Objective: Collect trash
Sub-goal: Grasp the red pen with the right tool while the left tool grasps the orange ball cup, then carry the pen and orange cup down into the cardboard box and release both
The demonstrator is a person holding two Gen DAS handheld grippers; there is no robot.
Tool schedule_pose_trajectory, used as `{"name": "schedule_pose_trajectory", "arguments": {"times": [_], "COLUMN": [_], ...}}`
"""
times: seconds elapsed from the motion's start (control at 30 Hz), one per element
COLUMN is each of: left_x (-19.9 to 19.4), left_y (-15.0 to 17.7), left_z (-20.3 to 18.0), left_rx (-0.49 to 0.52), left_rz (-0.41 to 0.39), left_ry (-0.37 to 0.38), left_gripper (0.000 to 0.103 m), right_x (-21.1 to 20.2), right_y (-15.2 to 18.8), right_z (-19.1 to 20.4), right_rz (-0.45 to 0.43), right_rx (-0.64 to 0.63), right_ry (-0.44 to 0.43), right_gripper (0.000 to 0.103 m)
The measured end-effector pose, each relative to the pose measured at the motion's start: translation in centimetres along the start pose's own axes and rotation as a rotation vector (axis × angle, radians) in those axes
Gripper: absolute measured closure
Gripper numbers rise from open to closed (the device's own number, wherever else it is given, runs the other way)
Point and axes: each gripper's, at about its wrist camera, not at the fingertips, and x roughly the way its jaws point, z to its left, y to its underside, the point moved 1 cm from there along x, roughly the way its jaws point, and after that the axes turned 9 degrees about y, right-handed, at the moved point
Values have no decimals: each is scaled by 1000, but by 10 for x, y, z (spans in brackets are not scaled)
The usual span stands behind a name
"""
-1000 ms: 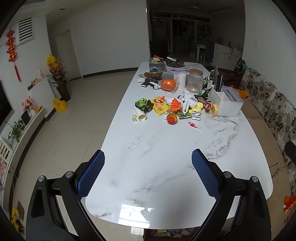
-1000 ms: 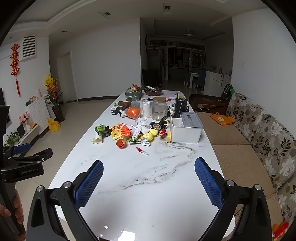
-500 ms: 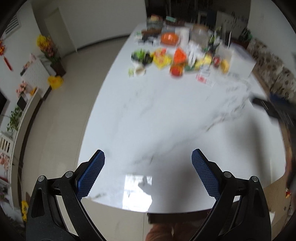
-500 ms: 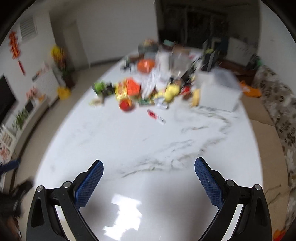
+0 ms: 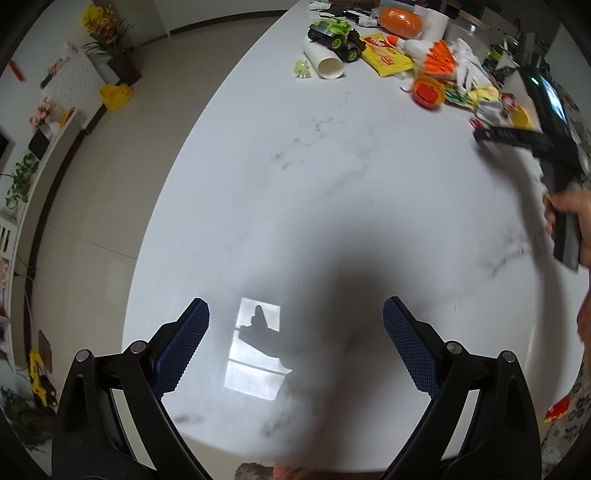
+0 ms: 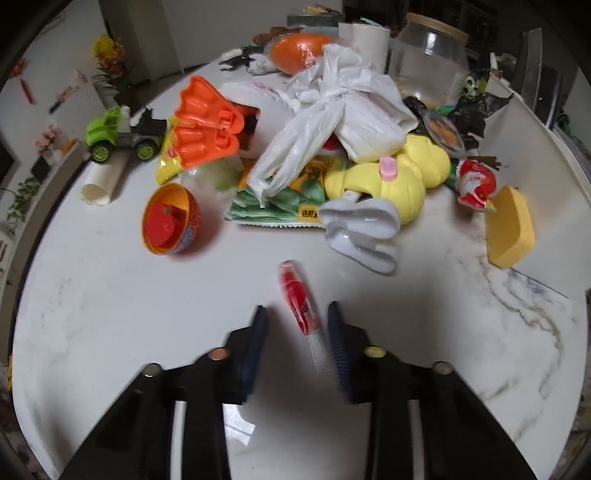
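The right hand-held gripper (image 6: 295,321) is closing its ribbed blue jaws around a slim red-and-clear plastic wrapper (image 6: 300,302), pads not touching. It lies on the glossy, marble-veined tabletop (image 6: 110,314). The left hand-held gripper (image 5: 295,325) gapes wide, empty.

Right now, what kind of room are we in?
Probably a home living or dining room: a long white marble table cluttered with toys, a floral sofa beside it, and potted yellow flowers by the wall.

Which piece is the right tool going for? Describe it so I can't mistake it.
On the white marble table, look at the bare patch nearer than the toy-and-wrapper pile. The small red-and-clear plastic wrapper lies there alone, between the closing jaws of the right tool: slim and tube-like, unlike the round orange cup beyond.
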Motion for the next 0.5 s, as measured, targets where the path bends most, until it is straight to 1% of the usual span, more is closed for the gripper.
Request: {"name": "schedule_pose_trajectory", "arguments": {"times": [0.03,0.1,0.13,0.2,0.23,0.3,0.33,0.37,0.4,0.43,0.5], "left_x": [4,11,16,26,36,49,61,67,76,90,106], "left_y": [-10,-23,-37,-60,-79,-103,-121,-131,-142,-158,-180], "left_z": [-3,-12,-22,-38,-54,-74,-91,-99,-108,-120,-131], "left_rx": [4,19,45,83,110,132,152,165,180,183,170], "left_rz": [-3,-18,-39,-74,-99,-119,-139,-151,-160,-160,-155], "left_ry": [25,59,90,118,127,153,151,140,117,85,70], "left_gripper": [10,10,10,10,10,10,10,10,10,10,10], "right_x": [-1,-6,-10,-28,-40,-61,-71,-86,-94,-100,-113], "right_y": [2,11,17,34,45,65,75,91,100,111,135], "right_z": [-2,-9,-11,-18,-26,-37,-41,-47,-50,-52,-55], "right_rz": [3,11,4,-23,-43,-73,-84,-101,-108,-114,-120], "right_rx": [8,29,29,57,97,138,154,173,182,195,217], "right_ry": [-13,-55,-63,-95,-128,-160,-177,-192,-196,-205,-221], "right_gripper": [93,93,93,93,93,93,93,93,93,93,93]}}
